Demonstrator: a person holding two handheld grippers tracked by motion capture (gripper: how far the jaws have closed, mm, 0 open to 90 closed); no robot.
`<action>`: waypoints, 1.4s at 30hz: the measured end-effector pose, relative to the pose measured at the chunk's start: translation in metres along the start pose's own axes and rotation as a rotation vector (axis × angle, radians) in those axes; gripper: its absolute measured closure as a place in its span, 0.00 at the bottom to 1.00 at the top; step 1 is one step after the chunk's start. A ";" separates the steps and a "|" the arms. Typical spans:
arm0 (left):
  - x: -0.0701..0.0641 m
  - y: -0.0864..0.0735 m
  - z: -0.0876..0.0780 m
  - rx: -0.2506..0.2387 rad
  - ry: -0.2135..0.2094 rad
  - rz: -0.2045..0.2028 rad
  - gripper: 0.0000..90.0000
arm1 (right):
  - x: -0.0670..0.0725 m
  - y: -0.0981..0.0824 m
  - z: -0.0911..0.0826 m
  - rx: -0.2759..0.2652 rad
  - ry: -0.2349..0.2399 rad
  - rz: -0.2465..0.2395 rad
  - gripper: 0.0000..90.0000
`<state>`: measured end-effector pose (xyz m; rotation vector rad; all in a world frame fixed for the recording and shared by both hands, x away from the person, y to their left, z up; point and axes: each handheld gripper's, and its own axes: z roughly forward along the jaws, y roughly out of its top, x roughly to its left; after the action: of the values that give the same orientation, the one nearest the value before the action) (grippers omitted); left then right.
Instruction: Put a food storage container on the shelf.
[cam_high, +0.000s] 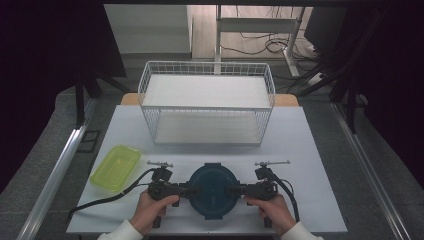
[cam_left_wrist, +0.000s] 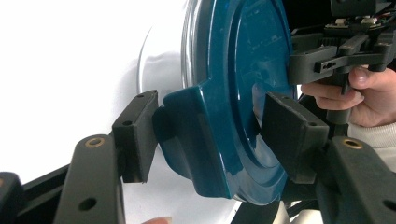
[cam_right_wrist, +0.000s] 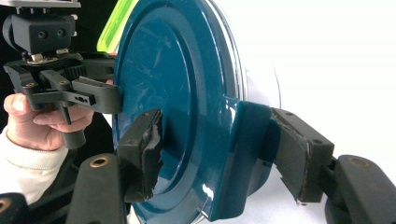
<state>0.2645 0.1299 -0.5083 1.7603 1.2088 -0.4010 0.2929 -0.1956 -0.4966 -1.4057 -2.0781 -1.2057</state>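
Round dark-teal lidded container (cam_high: 212, 191), flat on table, near edge

Left hand-held gripper (cam_high: 186, 190): points right, jaws part-closed on a clasp.
Right hand-held gripper (cam_high: 239, 190): points left, mirrored.
Hands (cam_high: 152, 206): low, gripping handles.

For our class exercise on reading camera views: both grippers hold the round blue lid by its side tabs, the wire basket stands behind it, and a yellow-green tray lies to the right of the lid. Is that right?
Not quite. The yellow-green tray lies to the left of the round blue lid, beside the left gripper, as the high view shows. The rest holds: the right gripper also grips a side tab, and the wire basket stands behind.
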 end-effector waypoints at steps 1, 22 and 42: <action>0.000 0.000 0.000 -0.002 0.001 0.000 0.43 | 0.000 0.000 0.000 -0.002 -0.001 0.006 0.42; -0.005 0.000 0.001 -0.010 0.025 -0.012 0.42 | 0.002 0.000 -0.003 -0.008 -0.005 0.066 0.45; -0.010 0.004 -0.004 -0.021 0.026 0.011 0.46 | 0.005 0.003 -0.009 -0.042 -0.008 0.055 0.46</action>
<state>0.2628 0.1275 -0.4974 1.7579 1.2168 -0.3589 0.2919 -0.1991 -0.4866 -1.4790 -2.0173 -1.2306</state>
